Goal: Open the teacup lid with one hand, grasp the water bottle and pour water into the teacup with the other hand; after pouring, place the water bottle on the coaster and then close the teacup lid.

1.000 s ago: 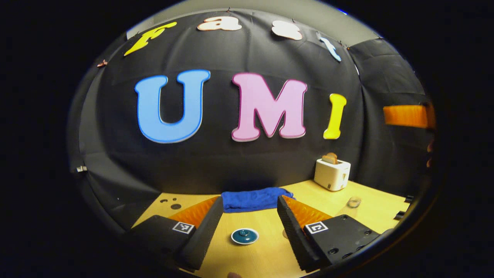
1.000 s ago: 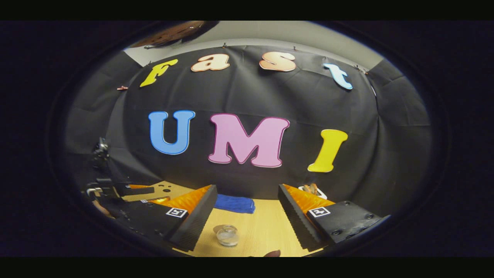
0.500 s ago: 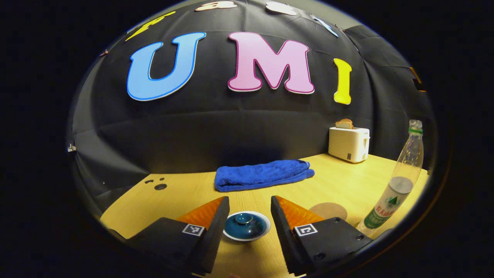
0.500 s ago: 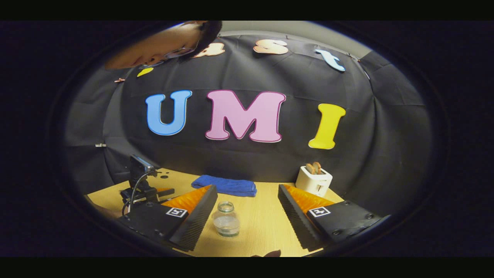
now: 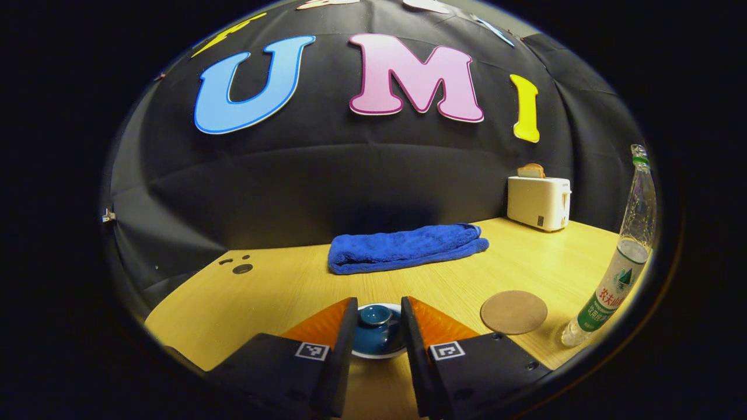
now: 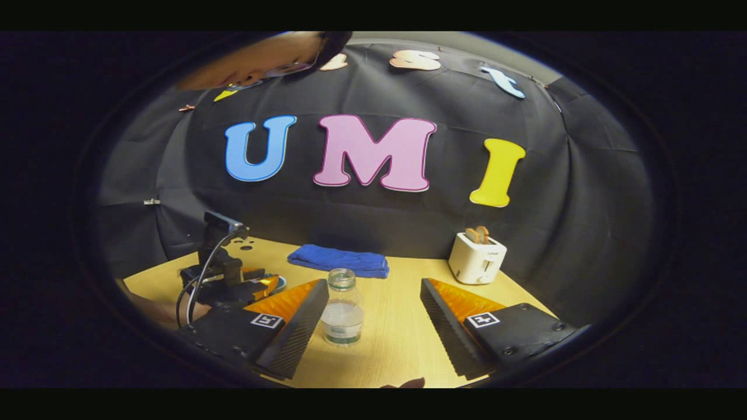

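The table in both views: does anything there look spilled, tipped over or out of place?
Nothing stands out. The clear plastic water bottle stands upright, uncapped, beside the round brown coaster. The blue teacup lid sits level between the left gripper fingers. The wooden table looks dry.

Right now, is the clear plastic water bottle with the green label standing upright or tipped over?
Upright. The clear plastic water bottle stands on the wooden table, neck up, ahead of the open right gripper, untouched.

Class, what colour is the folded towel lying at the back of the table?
The towel is bright blue, clearest in the left gripper view.
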A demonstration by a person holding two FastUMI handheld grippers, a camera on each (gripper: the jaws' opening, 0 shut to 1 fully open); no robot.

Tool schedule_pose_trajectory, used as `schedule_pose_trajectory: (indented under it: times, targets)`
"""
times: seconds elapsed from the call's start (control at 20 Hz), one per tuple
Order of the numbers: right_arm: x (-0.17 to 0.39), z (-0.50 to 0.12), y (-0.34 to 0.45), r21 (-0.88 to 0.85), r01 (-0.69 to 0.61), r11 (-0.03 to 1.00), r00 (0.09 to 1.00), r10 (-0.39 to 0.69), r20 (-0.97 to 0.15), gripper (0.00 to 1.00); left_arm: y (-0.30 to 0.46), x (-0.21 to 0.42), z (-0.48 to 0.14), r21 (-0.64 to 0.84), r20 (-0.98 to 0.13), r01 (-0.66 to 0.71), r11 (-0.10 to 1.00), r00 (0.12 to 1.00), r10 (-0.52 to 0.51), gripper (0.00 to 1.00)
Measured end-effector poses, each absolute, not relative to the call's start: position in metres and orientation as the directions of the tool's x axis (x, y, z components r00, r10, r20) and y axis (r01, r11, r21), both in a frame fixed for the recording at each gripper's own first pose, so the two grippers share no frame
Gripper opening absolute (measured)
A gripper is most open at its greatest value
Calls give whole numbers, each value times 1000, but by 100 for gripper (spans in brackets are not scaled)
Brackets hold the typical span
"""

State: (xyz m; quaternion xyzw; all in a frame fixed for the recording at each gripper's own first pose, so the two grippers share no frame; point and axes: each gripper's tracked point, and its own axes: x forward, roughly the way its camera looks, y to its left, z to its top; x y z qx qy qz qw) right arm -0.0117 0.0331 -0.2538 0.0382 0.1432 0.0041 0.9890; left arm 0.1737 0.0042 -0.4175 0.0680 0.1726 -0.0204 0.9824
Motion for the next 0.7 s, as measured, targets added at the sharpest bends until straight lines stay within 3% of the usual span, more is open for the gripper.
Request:
schedule_pose_trajectory:
  times: [0.05,0.15,0.2,0.45,0.5,0.55,0.7]
  targets:
    - [-12,-259,35,83,0,997,958,24,-287,98,6,174,-421,145,-348,57,988,938,-3,46]
    - [-12,-268,40,100,-3,995,956,32,-292,98,5,176,-419,153,-337,46,987,941,9,30]
    - [-12,-272,44,107,-7,994,956,37,-290,98,5,176,-417,146,-331,41,988,944,10,33]
    - [-8,-313,63,121,-30,992,947,67,-313,98,3,168,-360,131,-221,55,990,975,-25,27]
    - [-8,-322,65,122,-26,992,946,64,-318,99,2,164,-347,130,-206,63,990,978,-35,30]
    - [-7,-330,66,119,-21,993,945,58,-322,98,2,159,-338,119,-199,72,990,979,-47,27]
    - [-4,-359,70,102,-8,995,937,43,-346,98,3,142,-320,65,-214,79,995,975,-63,30]
